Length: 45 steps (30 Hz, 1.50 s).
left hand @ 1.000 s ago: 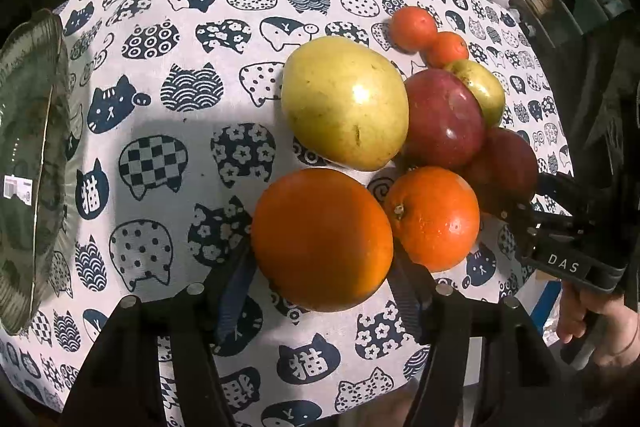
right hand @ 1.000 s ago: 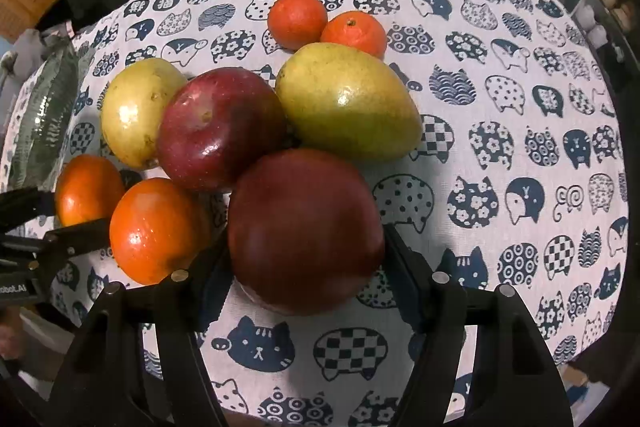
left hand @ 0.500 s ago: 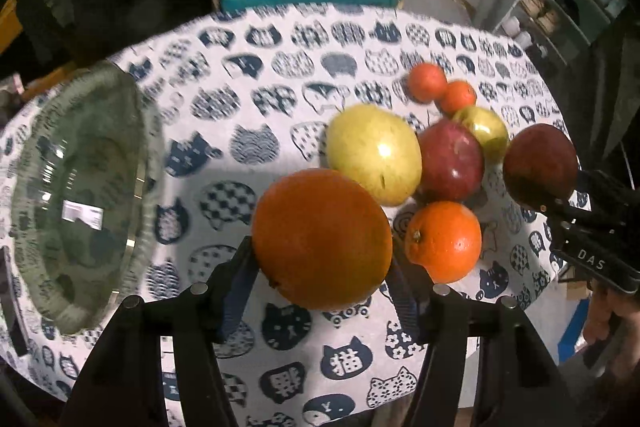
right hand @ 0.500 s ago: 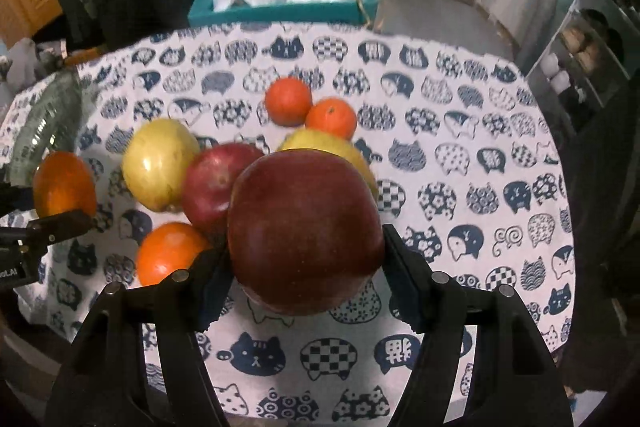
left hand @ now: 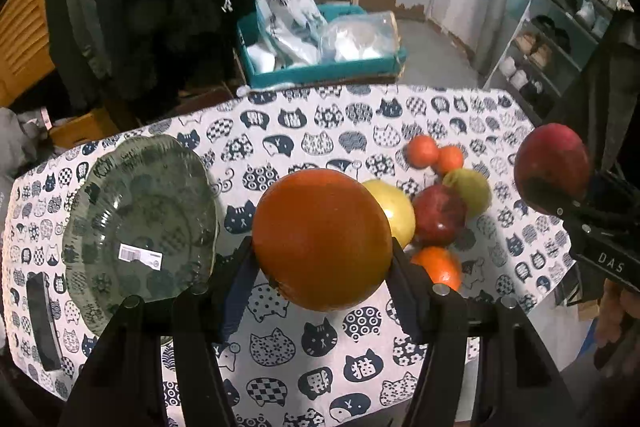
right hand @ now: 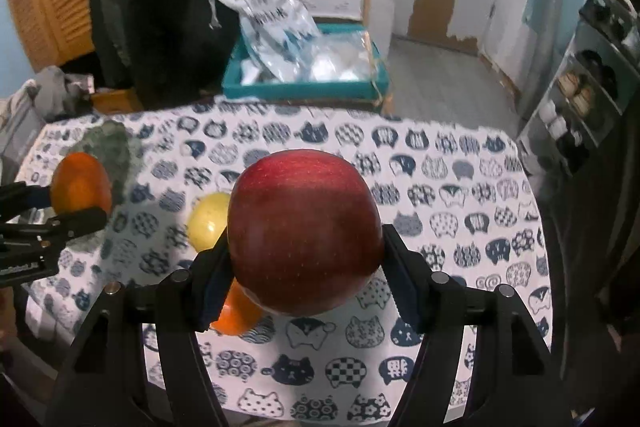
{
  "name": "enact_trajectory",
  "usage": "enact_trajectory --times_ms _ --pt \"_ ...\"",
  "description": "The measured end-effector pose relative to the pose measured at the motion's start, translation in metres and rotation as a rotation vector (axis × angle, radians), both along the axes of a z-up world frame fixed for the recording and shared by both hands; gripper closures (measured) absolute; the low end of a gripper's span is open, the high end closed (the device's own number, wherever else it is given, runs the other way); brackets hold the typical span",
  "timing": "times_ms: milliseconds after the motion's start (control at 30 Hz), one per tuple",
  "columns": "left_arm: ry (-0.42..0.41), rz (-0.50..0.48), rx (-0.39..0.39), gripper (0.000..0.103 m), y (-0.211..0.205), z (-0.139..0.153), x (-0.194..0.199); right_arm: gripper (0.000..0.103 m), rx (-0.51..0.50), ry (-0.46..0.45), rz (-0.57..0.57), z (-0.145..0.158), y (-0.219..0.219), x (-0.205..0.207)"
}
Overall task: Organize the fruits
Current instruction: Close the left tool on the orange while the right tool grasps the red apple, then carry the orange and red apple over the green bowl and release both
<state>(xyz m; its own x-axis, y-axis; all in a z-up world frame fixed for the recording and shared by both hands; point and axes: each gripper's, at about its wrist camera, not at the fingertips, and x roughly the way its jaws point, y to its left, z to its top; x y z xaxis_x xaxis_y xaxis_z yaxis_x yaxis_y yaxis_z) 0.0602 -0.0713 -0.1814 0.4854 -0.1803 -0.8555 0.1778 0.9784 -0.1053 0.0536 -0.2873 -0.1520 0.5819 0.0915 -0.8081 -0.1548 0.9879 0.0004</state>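
**Both grippers loaded, fruit in the air over the table**

Left gripper (left hand: 322,267): jaws clamped on a big orange (left hand: 322,239), one pad on each flank; orange is clear of the cloth, hanging above the gap between the glass plate (left hand: 140,219) and the fruit pile; the right wrist view has the same gripper (right hand: 86,205) with that orange at its far left edge, in front of the plate.

Right gripper (right hand: 306,267): jaws pinching a red apple (right hand: 304,231) across its widest part; apple is lifted off the table; seen from the left wrist, it sits up at the right edge (left hand: 552,163), above the table's right end, gripper body marked "DAS" below it.

Plate: green-tinted glass, empty, barcode sticker near its middle, on the left part of the cat-print tablecloth (left hand: 320,347).

Pile left on the cloth, right of centre: yellow fruit (left hand: 394,207) partly hidden behind the held orange; red apple on the cloth (left hand: 438,215) just right of it; greenish fruit (left hand: 470,189) behind that; small orange (left hand: 438,267) in front; two small tangerines (left hand: 422,151) at the back, touching each other.

Behind the table: teal box (left hand: 320,75) with plastic bags in it; shelving at far right, blurry.
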Motion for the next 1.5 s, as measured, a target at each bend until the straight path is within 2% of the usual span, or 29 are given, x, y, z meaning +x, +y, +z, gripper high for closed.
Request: enact_trajectory --times_ms 433,867,1133,1500 --pt "-0.099 0.059 -0.030 0.040 0.039 0.050 -0.018 0.034 0.052 -0.113 0.088 0.055 0.039 -0.003" --pt "-0.151 0.169 -0.037 0.040 0.103 0.071 -0.019 0.034 0.102 -0.148 0.188 0.083 0.101 0.009" --pt "-0.163 0.225 -0.004 0.040 0.137 0.069 -0.018 0.034 0.126 -0.120 0.228 0.077 0.139 0.028" --pt "-0.080 0.297 -0.001 0.040 0.184 0.033 -0.006 0.034 0.139 -0.055 0.300 0.058 0.203 0.049"
